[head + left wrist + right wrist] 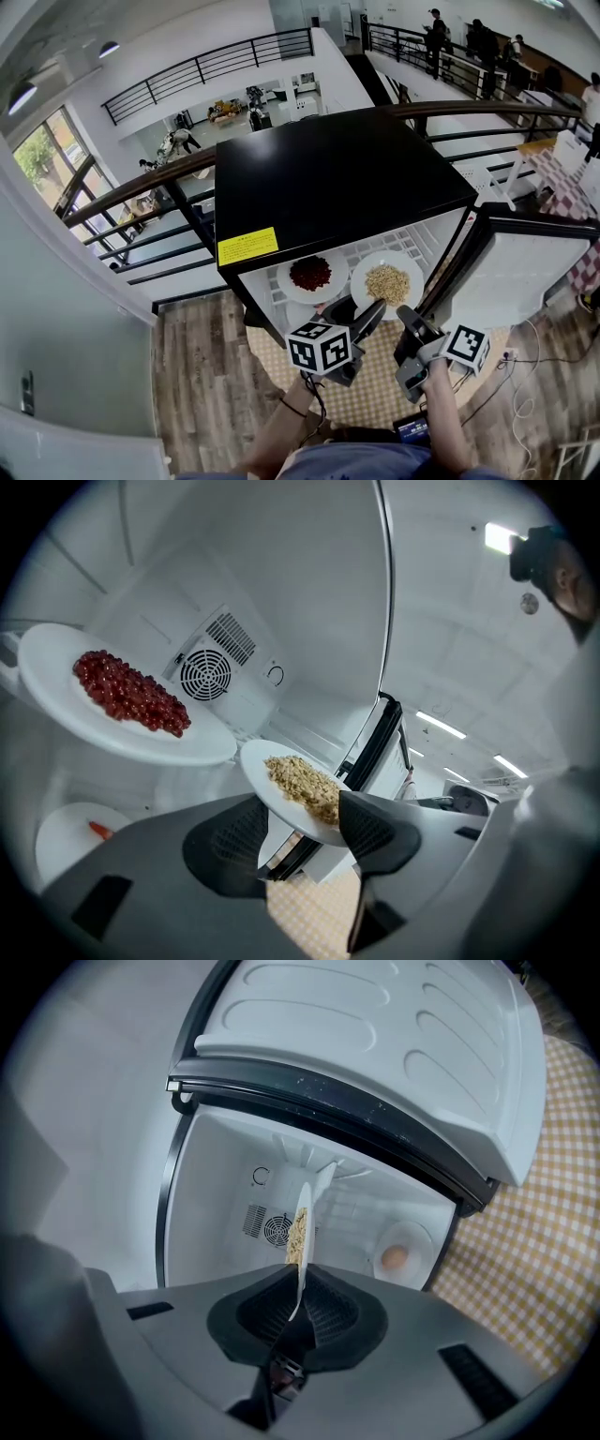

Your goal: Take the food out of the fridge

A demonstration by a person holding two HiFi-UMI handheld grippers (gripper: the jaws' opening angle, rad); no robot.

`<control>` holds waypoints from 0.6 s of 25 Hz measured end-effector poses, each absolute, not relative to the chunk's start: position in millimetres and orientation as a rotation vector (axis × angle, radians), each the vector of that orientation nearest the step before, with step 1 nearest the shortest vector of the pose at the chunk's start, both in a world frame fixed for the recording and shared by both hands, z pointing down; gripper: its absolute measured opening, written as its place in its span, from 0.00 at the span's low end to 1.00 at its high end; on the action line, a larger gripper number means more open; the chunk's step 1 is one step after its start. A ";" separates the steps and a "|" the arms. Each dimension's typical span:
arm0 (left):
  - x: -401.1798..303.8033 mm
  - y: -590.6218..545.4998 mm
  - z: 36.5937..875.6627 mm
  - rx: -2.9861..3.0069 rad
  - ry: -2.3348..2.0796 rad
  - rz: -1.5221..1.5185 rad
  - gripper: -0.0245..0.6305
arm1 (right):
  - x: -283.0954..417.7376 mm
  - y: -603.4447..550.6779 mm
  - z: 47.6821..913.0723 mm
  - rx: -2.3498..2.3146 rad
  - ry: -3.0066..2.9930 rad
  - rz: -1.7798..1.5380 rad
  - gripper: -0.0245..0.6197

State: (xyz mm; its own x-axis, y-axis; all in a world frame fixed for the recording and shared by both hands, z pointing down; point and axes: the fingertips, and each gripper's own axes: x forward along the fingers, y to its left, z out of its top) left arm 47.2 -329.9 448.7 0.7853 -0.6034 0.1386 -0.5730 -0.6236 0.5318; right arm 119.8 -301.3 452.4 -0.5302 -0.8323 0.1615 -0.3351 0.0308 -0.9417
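Observation:
The black fridge [337, 178] stands with its door open. A white plate of red beans [310, 274] [127, 694] sits on the upper shelf. To its right is a white plate of peanuts [387, 281] [302, 785] [300, 1227]; my right gripper [410, 321] [302, 1302] is shut on its near rim, and the plate shows edge on between the pads. My left gripper [368, 312] [300, 846] is open just in front of the two plates, with nothing pressed between its fingers.
Lower in the fridge are a plate with an egg [398, 1258] and a plate with something orange [92, 832]. The open white door [525, 272] [375, 1044] stands at the right. A checked mat [375, 398] [534, 1241] covers the floor in front.

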 end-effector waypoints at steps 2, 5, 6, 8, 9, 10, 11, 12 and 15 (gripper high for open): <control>45.3 -324.9 448.7 2.416 -0.883 -0.064 0.41 | 117.6 -297.4 453.2 -1.168 1.899 -1.506 0.08; 41.6 -315.8 449.4 2.420 -0.899 -0.057 0.41 | 113.8 -289.8 454.1 -1.147 1.925 -1.499 0.09; 40.3 -312.7 449.4 2.421 -0.903 -0.055 0.41 | 112.4 -286.9 454.3 -1.141 1.932 -1.497 0.09; 38.2 -306.3 448.8 2.429 -0.910 -0.050 0.41 | 109.3 -281.0 453.8 -1.123 1.946 -1.493 0.09; 37.5 -303.0 448.7 2.433 -0.913 -0.046 0.41 | 108.2 -277.7 454.0 -1.118 1.953 -1.491 0.10; 36.9 -299.5 449.1 2.437 -0.916 -0.043 0.41 | 107.7 -274.2 454.8 -1.118 1.959 -1.491 0.10; 36.3 -296.0 450.2 2.438 -0.920 -0.039 0.41 | 107.4 -270.7 456.0 -1.121 1.966 -1.491 0.10; 35.6 -292.5 451.8 2.436 -0.923 -0.037 0.41 | 107.2 -267.4 457.2 -1.127 1.977 -1.489 0.10; 32.8 -281.6 456.6 2.417 -0.925 -0.046 0.41 | 104.5 -257.4 458.4 -1.138 2.014 -1.476 0.10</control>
